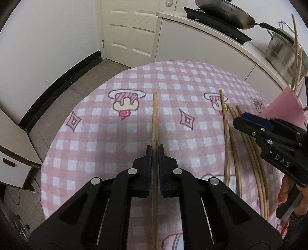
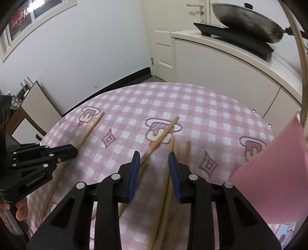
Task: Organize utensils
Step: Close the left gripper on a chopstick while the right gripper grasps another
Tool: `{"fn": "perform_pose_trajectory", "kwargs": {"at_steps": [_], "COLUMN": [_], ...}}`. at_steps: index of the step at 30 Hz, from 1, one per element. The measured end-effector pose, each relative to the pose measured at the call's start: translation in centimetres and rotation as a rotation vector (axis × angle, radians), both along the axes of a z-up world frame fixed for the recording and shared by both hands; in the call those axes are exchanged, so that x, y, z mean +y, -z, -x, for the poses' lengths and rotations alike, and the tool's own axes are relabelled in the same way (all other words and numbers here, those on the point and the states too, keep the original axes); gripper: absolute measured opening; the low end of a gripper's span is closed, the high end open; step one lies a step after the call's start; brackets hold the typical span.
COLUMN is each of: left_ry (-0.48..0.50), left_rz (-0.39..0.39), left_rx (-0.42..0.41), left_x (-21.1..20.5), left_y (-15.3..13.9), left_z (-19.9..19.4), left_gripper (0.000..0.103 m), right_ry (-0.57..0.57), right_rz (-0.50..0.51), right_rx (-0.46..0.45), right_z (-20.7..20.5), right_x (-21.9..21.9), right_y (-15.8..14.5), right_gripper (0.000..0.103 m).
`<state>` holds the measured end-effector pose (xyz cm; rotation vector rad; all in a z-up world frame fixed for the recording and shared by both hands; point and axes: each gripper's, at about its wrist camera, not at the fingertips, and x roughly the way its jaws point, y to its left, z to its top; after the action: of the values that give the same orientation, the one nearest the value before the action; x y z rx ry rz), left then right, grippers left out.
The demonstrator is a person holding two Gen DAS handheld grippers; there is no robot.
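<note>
My left gripper (image 1: 155, 149) is shut on a wooden chopstick (image 1: 154, 115) that points away over the pink checked tablecloth (image 1: 100, 146). It also shows in the right wrist view (image 2: 74, 149), shut on that chopstick (image 2: 90, 127). My right gripper (image 2: 153, 156) is open and empty, low over several loose chopsticks (image 2: 163, 132) on the cloth. It shows in the left wrist view (image 1: 240, 118), beside the loose chopsticks (image 1: 228, 134). A pink holder (image 2: 273, 173) at the right has chopsticks (image 1: 295, 52) standing in it.
A white counter (image 1: 211, 28) behind the table carries a black cooktop with a wok (image 1: 227, 11) and a steel pot (image 1: 283, 50). A white door (image 1: 130, 28) stands at the back. The table's left edge drops to the tiled floor (image 1: 57, 115).
</note>
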<state>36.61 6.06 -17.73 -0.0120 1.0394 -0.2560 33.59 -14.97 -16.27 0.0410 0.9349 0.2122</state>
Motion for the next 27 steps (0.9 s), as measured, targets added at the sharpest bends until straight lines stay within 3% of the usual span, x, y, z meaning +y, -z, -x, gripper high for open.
{"fn": "perform_pose_trajectory", "kwargs": {"at_steps": [16, 19, 21, 24, 26, 27], "left_ry": [-0.028, -0.031, -0.047, -0.038, -0.045, -0.048], "left_rz": [-0.004, 0.007, -0.008, -0.049, -0.081, -0.089], "left_rx": [0.038, 0.041, 0.015, 0.008, -0.011, -0.015], "left_x": [-1.0, -1.2, -1.5, -1.9, -2.0, -2.1], "left_y": [0.0, 0.0, -0.2, 0.2, 0.3, 0.3], "left_z": [-3.7, -4.4, -4.6, -4.8, -4.9, -4.9], "left_gripper": [0.007, 0.025, 0.054, 0.053, 0.043, 0.031], "right_ry": [0.039, 0.048, 0.05, 0.045, 0.044, 0.044], "right_rz": [-0.033, -0.036, -0.04, -0.045, -0.07, -0.08], "right_rx": [0.068, 0.068, 0.066, 0.054, 0.051, 0.049], "right_z": [-4.0, -4.8, -5.4, -5.8, -6.0, -6.1], "right_x": [1.6, 1.6, 1.6, 2.0, 2.0, 2.1], "right_y": [0.9, 1.1, 1.1, 1.1, 1.1, 1.1], "right_gripper": [0.025, 0.015, 0.011, 0.009, 0.008, 0.007]}}
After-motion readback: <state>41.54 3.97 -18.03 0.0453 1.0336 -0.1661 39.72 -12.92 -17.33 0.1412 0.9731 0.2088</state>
